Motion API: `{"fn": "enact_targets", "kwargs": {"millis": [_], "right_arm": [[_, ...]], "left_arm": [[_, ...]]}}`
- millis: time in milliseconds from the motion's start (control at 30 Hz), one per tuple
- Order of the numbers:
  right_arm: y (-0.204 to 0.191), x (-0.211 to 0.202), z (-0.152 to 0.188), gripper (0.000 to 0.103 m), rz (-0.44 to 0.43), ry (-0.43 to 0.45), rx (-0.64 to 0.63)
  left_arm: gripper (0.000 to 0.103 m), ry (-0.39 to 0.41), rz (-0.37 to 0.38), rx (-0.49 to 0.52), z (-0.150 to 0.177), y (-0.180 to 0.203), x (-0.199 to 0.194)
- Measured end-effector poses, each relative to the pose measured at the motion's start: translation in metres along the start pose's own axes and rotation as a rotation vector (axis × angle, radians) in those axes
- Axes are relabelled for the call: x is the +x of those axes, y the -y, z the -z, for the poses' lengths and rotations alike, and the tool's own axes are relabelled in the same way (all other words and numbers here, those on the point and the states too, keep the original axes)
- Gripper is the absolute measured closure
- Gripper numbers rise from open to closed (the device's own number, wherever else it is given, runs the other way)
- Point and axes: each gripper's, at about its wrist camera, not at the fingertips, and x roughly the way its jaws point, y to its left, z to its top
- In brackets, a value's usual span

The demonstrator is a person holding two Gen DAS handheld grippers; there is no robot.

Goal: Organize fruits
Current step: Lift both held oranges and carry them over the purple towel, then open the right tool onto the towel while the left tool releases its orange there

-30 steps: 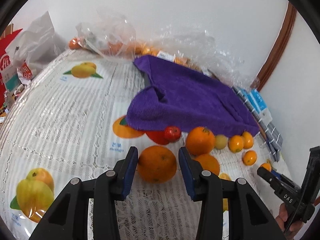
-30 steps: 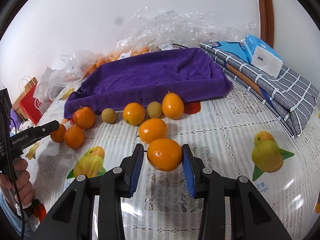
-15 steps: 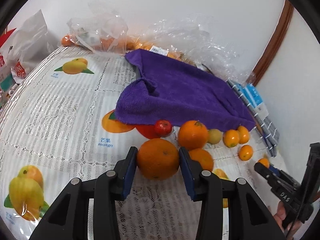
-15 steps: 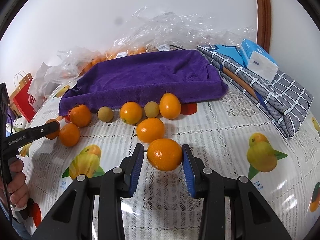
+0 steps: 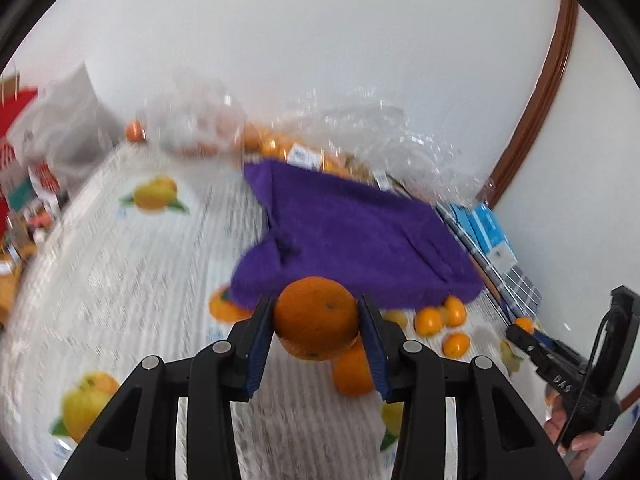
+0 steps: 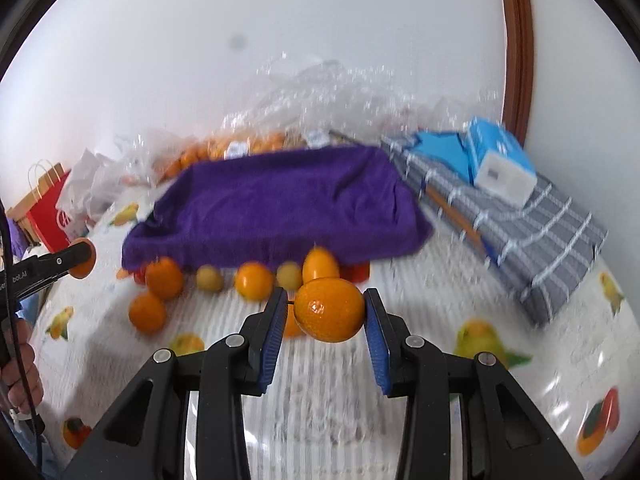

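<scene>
Two oranges: left hand-held gripper point(image 5: 316, 322) clamps one point(image 5: 316, 318), right hand-held gripper point(image 6: 325, 316) another point(image 6: 330, 309).

Each of the 2 fisheye views sits just behind its own claw, angled down across the desk point(image 5: 120, 264) toward the wall. Both share the purple towel point(image 5: 352, 236) point(image 6: 280, 208), seen from its left and from its right.

Purple towel point(image 6: 280, 208) fuzzy cloth; tablecloth point(image 6: 460, 304) glossy lace-print plastic; oranges dimpled.
</scene>
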Motion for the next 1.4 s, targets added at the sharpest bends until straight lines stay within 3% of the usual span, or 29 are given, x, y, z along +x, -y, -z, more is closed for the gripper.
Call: {"fn": "enact_targets", "kwargs": {"millis": [233, 433, 600, 1000, 1400], "right_arm": [[0.008, 0.022, -0.048, 0.065, -0.002, 0.029, 0.021], [0.012, 0.052, -0.09, 0.065, -0.027, 0.052, 0.032], [0.012, 0.081, -0.112, 0.065, -0.027, 0.048, 0.02], [0.027, 0.144, -0.094, 0.065, -0.029, -0.073, 0.04], [0.032, 0.167, -0.081, 0.065, -0.017, -0.15, 0.06]], "left_arm": [[0.063, 0.032, -0.02, 0.01, -0.037, 0.02, 0.016], [0.063, 0.034, -0.029, -0.025, -0.071, 0.027, 0.056], [0.063, 0.038, -0.038, -0.016, -0.079, 0.029, 0.093], [0.063, -0.066, -0.055, -0.039, -0.064, 0.004, 0.133], [0.063, -0.132, -0.06, -0.003, -0.055, 0.006, 0.15]]}}
